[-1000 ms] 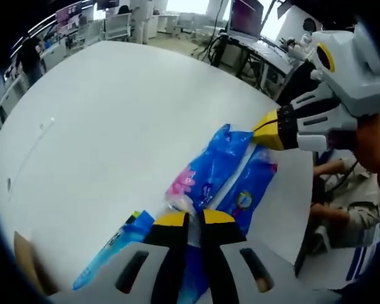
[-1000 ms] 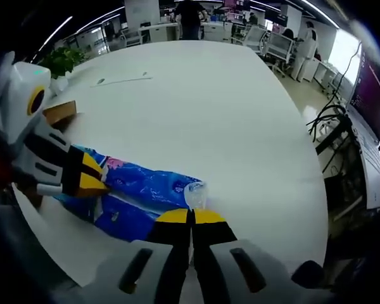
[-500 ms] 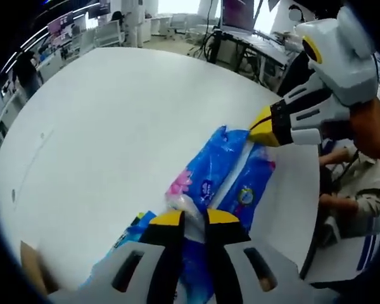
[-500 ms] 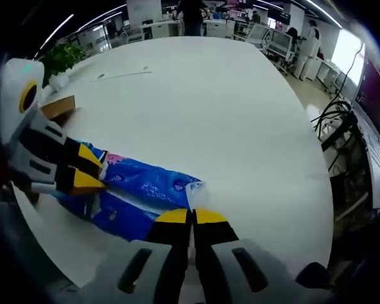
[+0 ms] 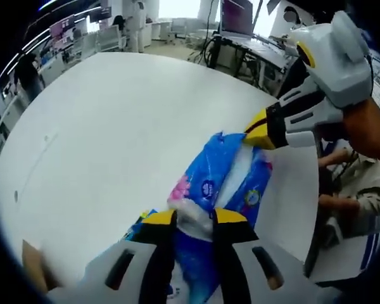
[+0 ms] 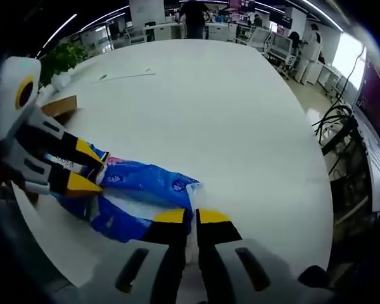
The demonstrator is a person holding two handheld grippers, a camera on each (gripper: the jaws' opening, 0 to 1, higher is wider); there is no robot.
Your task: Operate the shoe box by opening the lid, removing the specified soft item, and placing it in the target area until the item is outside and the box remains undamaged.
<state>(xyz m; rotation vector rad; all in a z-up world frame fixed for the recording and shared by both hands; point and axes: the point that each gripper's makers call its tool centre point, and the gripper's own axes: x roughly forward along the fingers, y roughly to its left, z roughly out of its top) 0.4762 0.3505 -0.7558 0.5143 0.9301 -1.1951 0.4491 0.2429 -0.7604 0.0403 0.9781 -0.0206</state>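
A blue plastic pack of tissues (image 5: 215, 183) with a pink flower print lies across the white table (image 5: 114, 126). In the left gripper view my left gripper (image 5: 194, 218) stands open, its jaws spread with the pack's near end loose between them. My right gripper (image 5: 250, 133) comes in from the right and pinches the pack's far corner. In the right gripper view the right gripper (image 6: 191, 216) is shut on the clear edge of the pack (image 6: 145, 183). The left gripper (image 6: 88, 168) straddles the other end with its yellow tips apart. A brown box corner (image 6: 60, 107) shows behind it.
The brown cardboard box (image 5: 31, 266) sits at the lower left of the left gripper view. The table's edge (image 5: 304, 209) runs close to the pack, with a seated person's legs (image 5: 348, 209) beyond. A plant (image 6: 60, 60), desks and chairs ring the table (image 6: 209, 95).
My left gripper's jaws have spread apart around the pack's end. The right gripper keeps its pinch, and the pack has bunched up slightly between the two.
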